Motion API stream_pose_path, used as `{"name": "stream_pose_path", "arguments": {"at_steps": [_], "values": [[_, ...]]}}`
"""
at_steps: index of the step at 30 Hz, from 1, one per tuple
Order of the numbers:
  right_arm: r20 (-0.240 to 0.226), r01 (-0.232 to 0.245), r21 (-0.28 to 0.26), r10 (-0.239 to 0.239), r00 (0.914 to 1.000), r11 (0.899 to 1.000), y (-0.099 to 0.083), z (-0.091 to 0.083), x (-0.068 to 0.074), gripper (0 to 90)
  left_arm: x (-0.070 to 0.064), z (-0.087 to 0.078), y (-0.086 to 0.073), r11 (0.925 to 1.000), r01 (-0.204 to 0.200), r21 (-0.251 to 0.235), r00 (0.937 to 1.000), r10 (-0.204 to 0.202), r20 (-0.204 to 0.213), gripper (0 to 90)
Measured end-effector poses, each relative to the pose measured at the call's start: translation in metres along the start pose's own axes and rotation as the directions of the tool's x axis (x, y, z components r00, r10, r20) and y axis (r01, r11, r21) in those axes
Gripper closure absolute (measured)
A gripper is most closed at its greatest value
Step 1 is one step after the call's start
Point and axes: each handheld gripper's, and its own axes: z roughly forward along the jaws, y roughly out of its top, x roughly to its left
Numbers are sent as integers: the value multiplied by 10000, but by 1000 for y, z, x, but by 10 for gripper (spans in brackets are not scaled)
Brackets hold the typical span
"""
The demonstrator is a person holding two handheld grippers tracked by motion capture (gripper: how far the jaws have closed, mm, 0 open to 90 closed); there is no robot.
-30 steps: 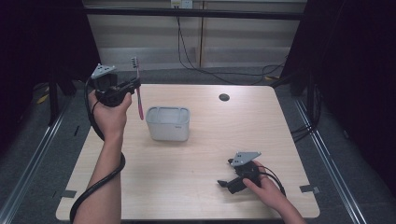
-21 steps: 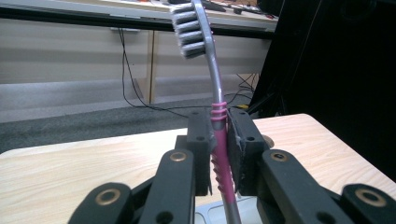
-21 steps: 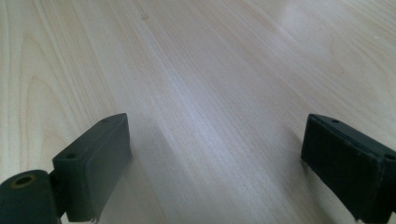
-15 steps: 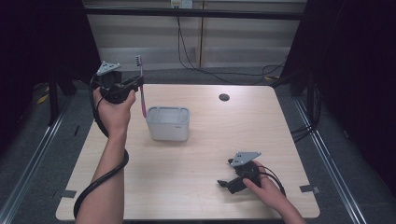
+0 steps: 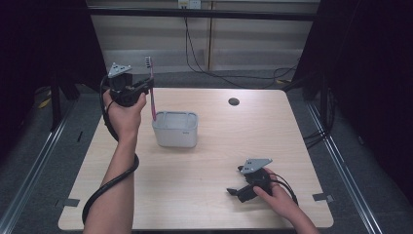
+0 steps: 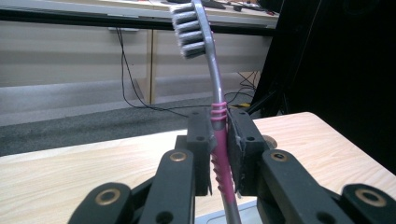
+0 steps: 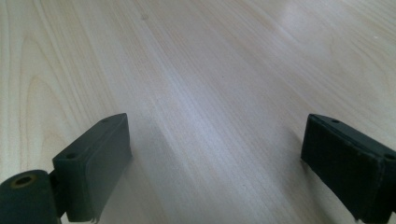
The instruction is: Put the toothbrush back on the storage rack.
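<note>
**Two tools, one toothbrush, one bin**

Left tool [image 5: 146, 87]: raised above the tabletop's [image 5: 214, 161] far left, jaws clamped on the pink grip of a toothbrush [image 6: 215, 121], held near upright, bristles uppermost, lower end beside a grey bin [image 5: 176, 129]. Right tool [image 5: 238, 187]: resting low at the near right, jaws spread wide, nothing between them, bare wood ahead.
</note>
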Motion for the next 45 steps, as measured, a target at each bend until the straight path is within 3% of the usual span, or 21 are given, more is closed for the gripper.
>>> {"name": "stream_pose_path", "arguments": {"at_steps": [45], "values": [[6, 11, -6, -11, 10000, 10000, 0, 0, 0, 77, 7, 26, -12, 9999, 43, -140, 10000, -43, 28, 799]]}}
